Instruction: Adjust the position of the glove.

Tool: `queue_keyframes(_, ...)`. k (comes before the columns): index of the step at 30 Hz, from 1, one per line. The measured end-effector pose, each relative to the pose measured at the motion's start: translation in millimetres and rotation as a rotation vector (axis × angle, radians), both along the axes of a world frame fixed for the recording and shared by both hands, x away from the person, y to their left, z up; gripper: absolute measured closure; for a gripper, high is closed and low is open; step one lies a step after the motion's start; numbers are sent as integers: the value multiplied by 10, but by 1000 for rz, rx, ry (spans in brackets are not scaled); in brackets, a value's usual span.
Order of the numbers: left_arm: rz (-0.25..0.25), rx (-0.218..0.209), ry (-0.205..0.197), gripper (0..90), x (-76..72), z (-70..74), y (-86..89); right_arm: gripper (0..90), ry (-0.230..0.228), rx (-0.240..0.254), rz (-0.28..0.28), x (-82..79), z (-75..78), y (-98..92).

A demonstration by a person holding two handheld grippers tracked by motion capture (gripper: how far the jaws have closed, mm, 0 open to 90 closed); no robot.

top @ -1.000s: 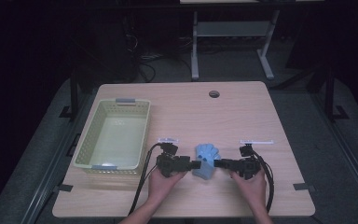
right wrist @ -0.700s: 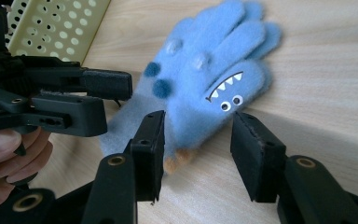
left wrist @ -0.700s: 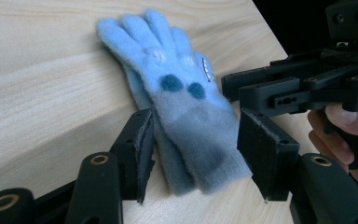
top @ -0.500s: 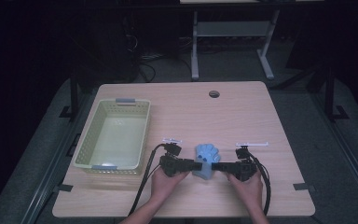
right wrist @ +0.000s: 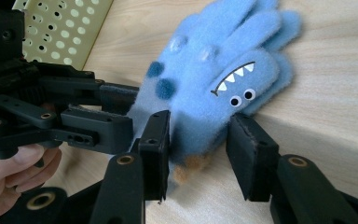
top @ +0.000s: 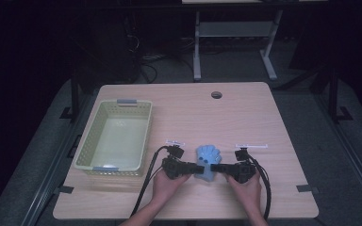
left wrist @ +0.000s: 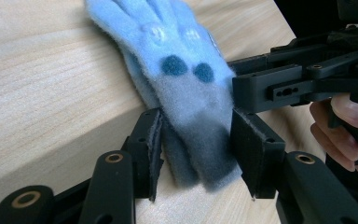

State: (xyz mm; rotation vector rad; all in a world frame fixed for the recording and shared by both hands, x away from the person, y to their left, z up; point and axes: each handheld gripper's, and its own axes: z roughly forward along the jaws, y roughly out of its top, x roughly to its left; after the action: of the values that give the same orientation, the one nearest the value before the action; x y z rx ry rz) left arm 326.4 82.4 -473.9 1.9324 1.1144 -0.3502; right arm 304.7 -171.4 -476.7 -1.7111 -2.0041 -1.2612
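Dark room, cables and a frame leg on the floor behind a light wood bench (top: 245,113). High view: left tool (top: 194,167) and right tool (top: 215,168) point at each other near the bench's front edge, with the blue glove (top: 208,159) between them; green basket (top: 114,140) sits well off to the left tool's outer side.

Left tool view: glove (left wrist: 186,88) lies flat on the wood, cuff end between the jaws — both pads look to touch the fleece, jaws have just been closing. Right tool (left wrist: 261,88) comes in from across the glove, touching its far edge.

Right tool view: glove (right wrist: 223,79) shows a shark face with teeth and eyes. Jaws have just been closing: one pad presses the fleece, the other stands just beside it — no full grip. Left tool (right wrist: 116,112) is clamped on the glove's other side, basket (right wrist: 56,28) behind it.
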Motion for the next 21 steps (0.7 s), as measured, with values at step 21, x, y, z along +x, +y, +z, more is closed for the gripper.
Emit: queue_keyframes(21, -23, -71, 59, 627, 49, -82, 0, 731, -24, -4, -19, -19, -45, 73)
